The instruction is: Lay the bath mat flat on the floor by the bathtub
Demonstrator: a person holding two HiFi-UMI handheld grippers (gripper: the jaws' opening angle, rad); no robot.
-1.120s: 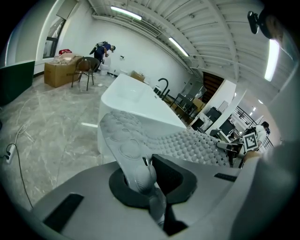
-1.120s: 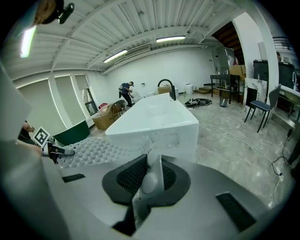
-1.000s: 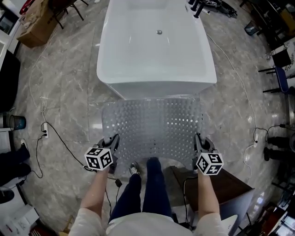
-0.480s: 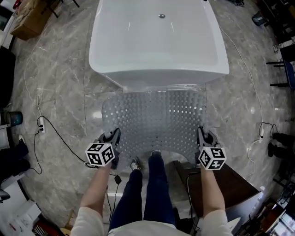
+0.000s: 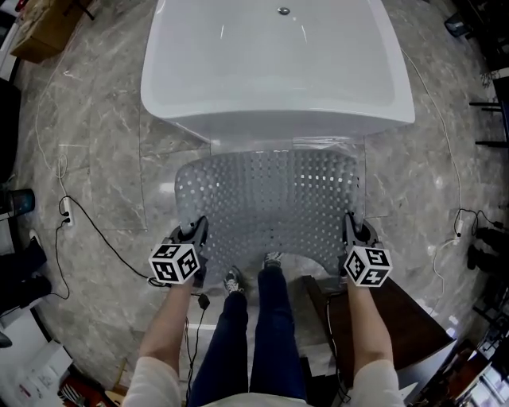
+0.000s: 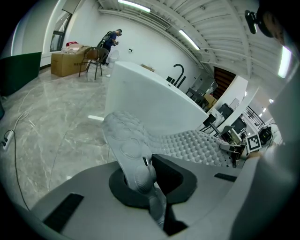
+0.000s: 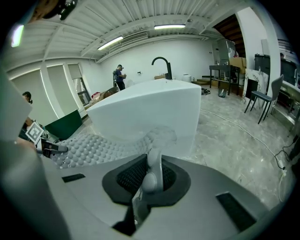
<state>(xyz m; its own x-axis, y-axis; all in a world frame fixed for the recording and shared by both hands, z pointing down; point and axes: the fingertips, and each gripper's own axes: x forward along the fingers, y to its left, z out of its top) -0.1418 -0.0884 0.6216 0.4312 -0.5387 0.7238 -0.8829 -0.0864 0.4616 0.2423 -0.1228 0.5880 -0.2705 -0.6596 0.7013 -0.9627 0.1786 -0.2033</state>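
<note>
— How many mats?
— One mat, clear grey, studded and full of holes. It is spread in front of the person, between the two grippers and the tub.
— One tub as well?
— One, white, with one drain in it. One black faucet rises behind it in the right gripper view.
— And the jaws?
— The left gripper has its jaws pressed on the mat's near left corner, and the corner stands up out of them, pinched flat. The right gripper pinches the near right corner the same way. That makes two corners and two grips, with nothing else in either gripper.
— Where is the far edge?
— It is down at the foot of the tub, just beside its near end. I can't tell whether it touches the floor. The near edge sags between the grippers, and the person's two shoes show right at it.
— Anything else to count?
— There is one cube with markers on each gripper, so two. One power strip lies on the floor at the left, with one black cable running from it. The left gripper view shows one box, one chair beside it and one person standing by the far wall.
</note>
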